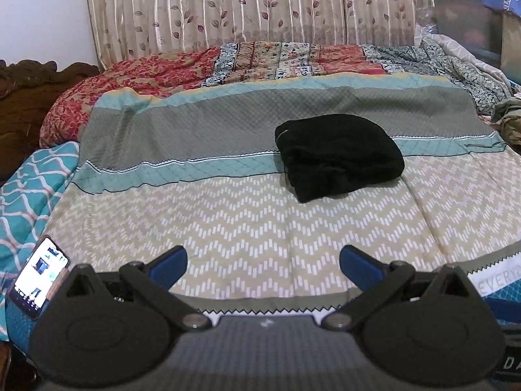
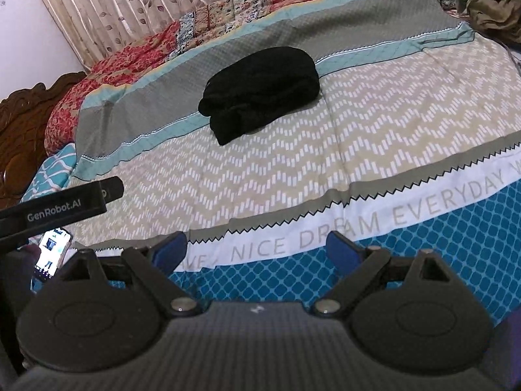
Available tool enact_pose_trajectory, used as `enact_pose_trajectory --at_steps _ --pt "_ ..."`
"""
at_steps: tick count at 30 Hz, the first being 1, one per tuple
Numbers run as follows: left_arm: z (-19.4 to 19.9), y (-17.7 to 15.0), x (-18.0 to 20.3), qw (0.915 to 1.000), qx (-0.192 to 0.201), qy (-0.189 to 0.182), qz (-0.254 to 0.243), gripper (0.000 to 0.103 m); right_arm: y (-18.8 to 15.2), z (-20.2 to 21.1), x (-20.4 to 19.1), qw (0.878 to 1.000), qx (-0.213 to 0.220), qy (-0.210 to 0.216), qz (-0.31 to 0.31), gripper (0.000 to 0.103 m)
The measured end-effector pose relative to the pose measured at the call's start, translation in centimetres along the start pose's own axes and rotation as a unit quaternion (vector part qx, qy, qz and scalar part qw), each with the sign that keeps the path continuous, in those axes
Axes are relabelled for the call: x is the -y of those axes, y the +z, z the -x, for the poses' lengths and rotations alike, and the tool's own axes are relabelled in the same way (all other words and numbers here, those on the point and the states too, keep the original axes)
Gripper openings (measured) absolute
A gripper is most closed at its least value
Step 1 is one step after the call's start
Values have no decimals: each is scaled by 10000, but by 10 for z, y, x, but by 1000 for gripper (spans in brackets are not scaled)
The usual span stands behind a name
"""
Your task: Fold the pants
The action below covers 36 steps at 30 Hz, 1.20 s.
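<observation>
Black pants [image 1: 338,156] lie folded into a compact bundle on the patterned bedspread [image 1: 228,221], across the teal and grey stripes. They also show in the right wrist view [image 2: 260,91]. My left gripper [image 1: 263,259] is open and empty, held back near the bed's front edge, well short of the pants. My right gripper [image 2: 257,247] is open and empty, over the "NICE DREAM EVERYDAY" border, also far from the pants. The left gripper's body [image 2: 62,202] shows at the left of the right wrist view.
A lit phone [image 1: 39,277] lies at the bed's front left corner, also in the right wrist view [image 2: 52,254]. A red floral quilt [image 1: 130,78] and curtain [image 1: 247,6] are behind. Crumpled olive clothes [image 2: 488,3] lie at far right. A carved wooden headboard [image 1: 22,97] stands left.
</observation>
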<state>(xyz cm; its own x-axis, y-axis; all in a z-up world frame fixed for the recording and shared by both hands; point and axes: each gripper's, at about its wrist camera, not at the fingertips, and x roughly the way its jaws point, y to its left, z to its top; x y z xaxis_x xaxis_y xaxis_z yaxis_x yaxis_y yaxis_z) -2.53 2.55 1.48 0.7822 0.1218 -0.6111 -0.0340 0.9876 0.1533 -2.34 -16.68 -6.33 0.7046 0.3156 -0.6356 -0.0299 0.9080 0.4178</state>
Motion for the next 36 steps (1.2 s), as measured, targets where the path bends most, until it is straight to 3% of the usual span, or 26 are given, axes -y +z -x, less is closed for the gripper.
enact_pose_trajectory --at_steps 5,16,36 --pt "-1 -1 -1 10000 -50 70 -31 103 -2 -1 -2 10000 -55 7 23 94" --pt "-10 -7 -3 9985 -550 64 -27 103 -5 -4 -3 9998 -189 15 -37 94" --pt "-18 -11 -5 9968 -793 -15 -110 103 -6 -10 0 9993 -338 23 -137 94"
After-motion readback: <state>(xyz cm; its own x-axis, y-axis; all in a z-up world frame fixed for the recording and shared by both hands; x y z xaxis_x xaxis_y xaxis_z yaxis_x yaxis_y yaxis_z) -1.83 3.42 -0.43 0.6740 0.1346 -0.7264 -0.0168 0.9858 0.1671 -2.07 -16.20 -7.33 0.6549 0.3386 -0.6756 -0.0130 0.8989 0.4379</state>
